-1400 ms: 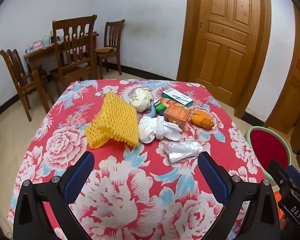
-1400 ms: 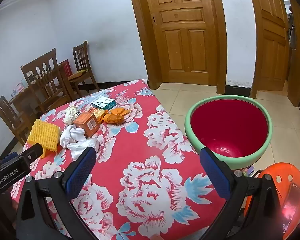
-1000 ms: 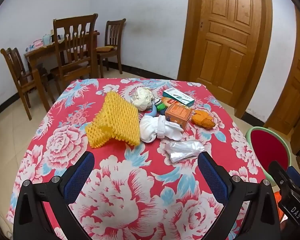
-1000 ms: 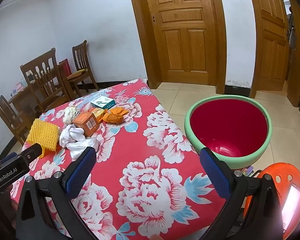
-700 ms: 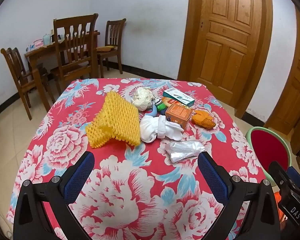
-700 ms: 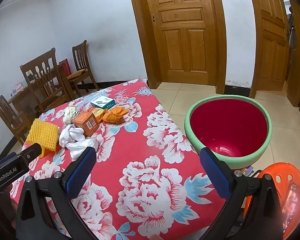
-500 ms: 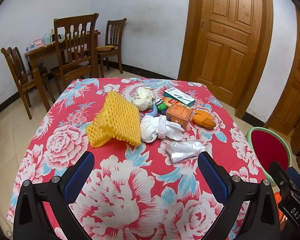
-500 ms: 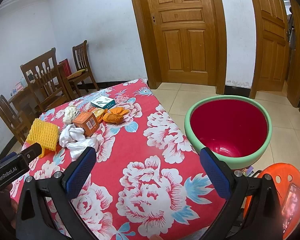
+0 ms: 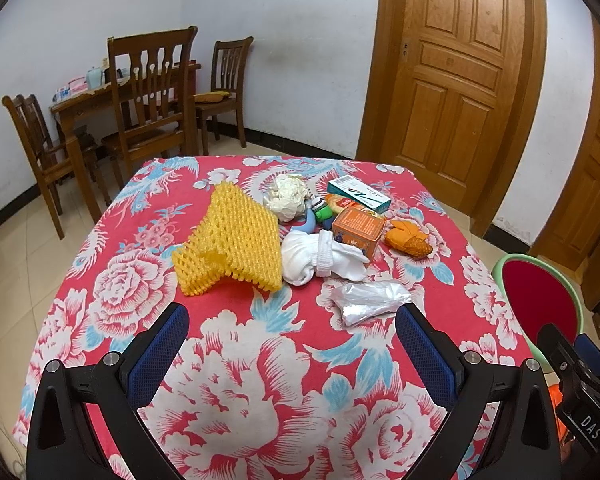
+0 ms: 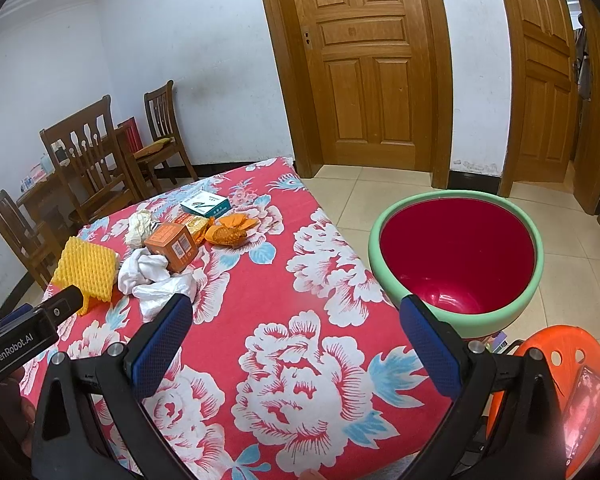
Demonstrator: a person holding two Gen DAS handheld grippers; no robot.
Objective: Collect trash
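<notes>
Both grippers, left gripper [image 9: 292,334] and right gripper [image 10: 296,324], are hanging spread wide and empty over the tablecloth [image 9: 260,380], so I am judging nothing collected yet: the red bin [image 10: 456,264] beside the table is showing a bare bottom. Nearest my left fingers is lying the plastic bag [image 9: 370,300]; beyond it are sitting the white cloth [image 9: 320,258], yellow foam net [image 9: 232,244], orange box [image 9: 358,230], crumpled paper [image 9: 287,197]. Nothing is blocking either reach.

Left gripper [image 9: 292,344]: jaws spread wide, holding nothing.
Right gripper [image 10: 296,334]: jaws spread wide, holding nothing.
</notes>
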